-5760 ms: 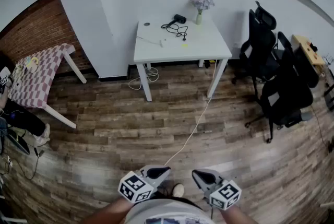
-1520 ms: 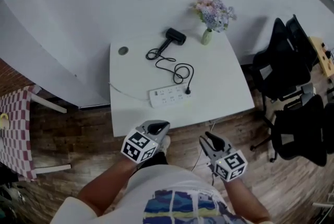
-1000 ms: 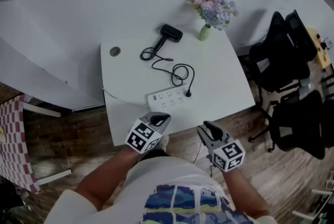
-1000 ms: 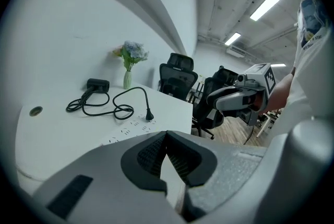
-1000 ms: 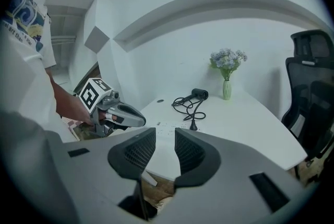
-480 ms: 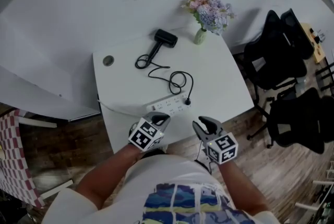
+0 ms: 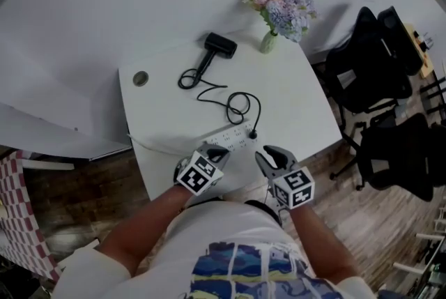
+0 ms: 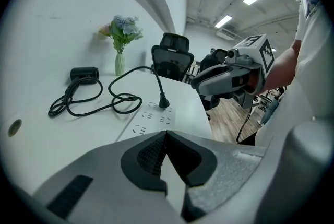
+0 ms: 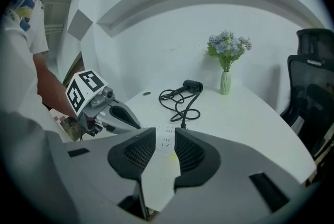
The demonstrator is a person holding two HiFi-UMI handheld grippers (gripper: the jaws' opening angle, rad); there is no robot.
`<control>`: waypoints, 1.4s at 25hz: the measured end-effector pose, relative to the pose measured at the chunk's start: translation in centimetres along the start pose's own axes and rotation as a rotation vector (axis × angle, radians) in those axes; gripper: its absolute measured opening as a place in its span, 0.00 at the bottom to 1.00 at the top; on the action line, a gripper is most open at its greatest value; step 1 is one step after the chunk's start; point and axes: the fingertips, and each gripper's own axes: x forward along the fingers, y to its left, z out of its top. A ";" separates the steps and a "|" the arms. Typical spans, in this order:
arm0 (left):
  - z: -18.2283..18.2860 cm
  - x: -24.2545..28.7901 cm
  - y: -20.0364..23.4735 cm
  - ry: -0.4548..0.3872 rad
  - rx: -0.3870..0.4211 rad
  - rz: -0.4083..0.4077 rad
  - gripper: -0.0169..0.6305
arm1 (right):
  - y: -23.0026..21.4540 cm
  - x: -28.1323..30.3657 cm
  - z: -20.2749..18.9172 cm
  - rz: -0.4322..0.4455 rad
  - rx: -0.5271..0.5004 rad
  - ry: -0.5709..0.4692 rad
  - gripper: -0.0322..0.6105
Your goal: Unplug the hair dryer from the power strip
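Note:
A black hair dryer (image 7: 220,45) lies at the back of the white table (image 7: 300,106); it also shows in the left gripper view (image 8: 84,73) and the right gripper view (image 9: 193,85). Its black cord (image 7: 237,106) coils forward to a plug (image 7: 253,133) seated in the right end of the white power strip (image 7: 230,139). My left gripper (image 7: 209,155) is shut and empty, just short of the strip's near side (image 8: 151,119). My right gripper (image 7: 268,157) stands open and empty, near the strip's plug end (image 9: 182,125).
A vase of flowers (image 7: 268,40) stands at the table's back right corner. A round cable hole (image 7: 141,78) sits at the back left. Black office chairs (image 7: 376,81) stand to the right of the table. A white cord runs off the strip's left end.
Both grippers have moved forward and down from beyond the table's near edge to just short of the power strip. The left jaws stay shut, the right stay open.

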 end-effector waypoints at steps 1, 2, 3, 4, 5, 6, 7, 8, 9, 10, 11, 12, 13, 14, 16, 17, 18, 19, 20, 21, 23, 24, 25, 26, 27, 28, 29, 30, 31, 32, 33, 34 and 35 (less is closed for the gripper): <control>-0.1 0.3 0.1 0.010 0.006 0.001 0.03 | -0.2 0.3 0.0 -0.004 0.000 0.004 0.22; -0.3 0.6 0.2 0.020 0.017 0.004 0.03 | -0.4 0.6 -0.1 -0.008 0.001 0.009 0.22; -0.5 0.8 0.3 0.030 0.032 0.008 0.03 | -0.6 0.9 -0.3 -0.012 0.003 0.015 0.22; -0.7 0.9 0.4 0.042 0.045 0.013 0.03 | -0.7 1.3 -0.5 -0.014 0.006 0.022 0.22; -0.9 1.0 0.4 0.055 0.052 0.015 0.03 | -0.8 1.6 -0.7 -0.015 0.010 0.028 0.22; -1.2 1.0 0.6 0.067 0.054 0.018 0.03 | -0.9 2.0 -0.7 -0.016 0.013 0.033 0.22; -1.4 1.1 0.7 0.079 0.053 0.019 0.03 | -1.0 2.3 -0.7 -0.016 0.015 0.037 0.22; -1.5 1.2 0.7 0.088 0.054 0.020 0.03 | -1.2 2.6 -0.7 -0.018 0.015 0.041 0.22; -1.6 1.4 0.8 0.097 0.056 0.018 0.03 | -1.5 2.9 -0.7 -0.021 0.013 0.046 0.22; -1.7 1.5 0.8 0.105 0.061 0.016 0.03 | -1.8 3.2 -0.7 -0.025 0.010 0.054 0.23; -1.8 1.6 0.8 0.113 0.071 0.017 0.03 | -2.0 3.5 -0.7 -0.029 0.008 0.063 0.23; -1.8 1.7 0.8 0.123 0.085 0.021 0.03 | -2.1 3.8 -0.8 -0.032 0.005 0.073 0.23; -1.9 1.7 0.8 0.135 0.100 0.028 0.03 | -2.2 4.1 -0.8 -0.034 0.003 0.082 0.23; -1.9 1.8 0.8 0.146 0.112 0.033 0.03 | -2.3 4.4 -0.9 -0.034 0.002 0.090 0.23; -1.9 1.9 0.8 0.157 0.111 0.025 0.03 | -2.5 4.9 -1.1 -0.039 0.002 0.105 0.23; -1.9 1.9 0.8 0.155 0.102 0.014 0.03 | -2.7 5.1 -1.1 -0.042 0.004 0.110 0.23; -1.9 1.9 0.8 0.151 0.095 0.002 0.03 | -2.8 5.3 -1.2 -0.045 0.008 0.113 0.23; -1.9 1.8 0.8 0.148 0.094 -0.006 0.03 | -2.9 5.5 -1.2 -0.046 0.010 0.116 0.23; -1.8 1.8 0.8 0.146 0.098 -0.010 0.03 | -2.9 5.8 -1.2 -0.045 0.010 0.117 0.23; -1.8 1.8 0.8 0.145 0.104 -0.010 0.03 | -2.9 6.1 -1.2 -0.045 0.007 0.117 0.23; -1.9 1.9 0.9 0.148 0.112 -0.011 0.03 | -3.0 6.5 -1.2 -0.048 0.005 0.122 0.23; -1.9 1.9 0.9 0.149 0.111 -0.014 0.03 | -3.1 6.7 -1.3 -0.052 0.005 0.126 0.23; -2.0 1.9 0.9 0.149 0.110 -0.017 0.03 | -3.2 6.9 -1.3 -0.055 0.007 0.130 0.23; -2.0 1.9 0.9 0.150 0.110 -0.021 0.03 | -3.3 7.1 -1.4 -0.058 0.010 0.134 0.23; -2.0 1.9 0.9 0.151 0.113 -0.024 0.03 | -3.3 7.2 -1.4 -0.060 0.011 0.138 0.23; -2.0 1.9 0.9 0.151 0.117 -0.027 0.03 | -3.4 7.4 -1.4 -0.061 0.011 0.140 0.23; -2.0 1.9 0.8 0.152 0.121 -0.029 0.03 | -3.4 7.5 -1.4 -0.062 0.010 0.143 0.23; -2.0 1.9 0.8 0.151 0.122 -0.031 0.03 | -3.4 7.6 -1.4 -0.063 0.008 0.145 0.23; -2.0 1.9 0.8 0.151 0.121 -0.033 0.03 | -3.4 7.8 -1.4 -0.064 0.007 0.147 0.23; -2.0 1.9 0.9 0.150 0.121 -0.034 0.03 | -3.5 7.9 -1.4 -0.066 0.005 0.148 0.22; -2.0 1.9 0.9 0.149 0.121 -0.035 0.03 | -3.5 8.0 -1.3 -0.067 0.002 0.146 0.22; -2.1 1.9 0.9 0.149 0.122 -0.035 0.03 | -3.5 8.1 -1.2 -0.068 -0.001 0.144 0.22; -2.1 1.9 0.8 0.149 0.122 -0.036 0.03 | -3.5 8.1 -1.2 -0.068 -0.003 0.145 0.21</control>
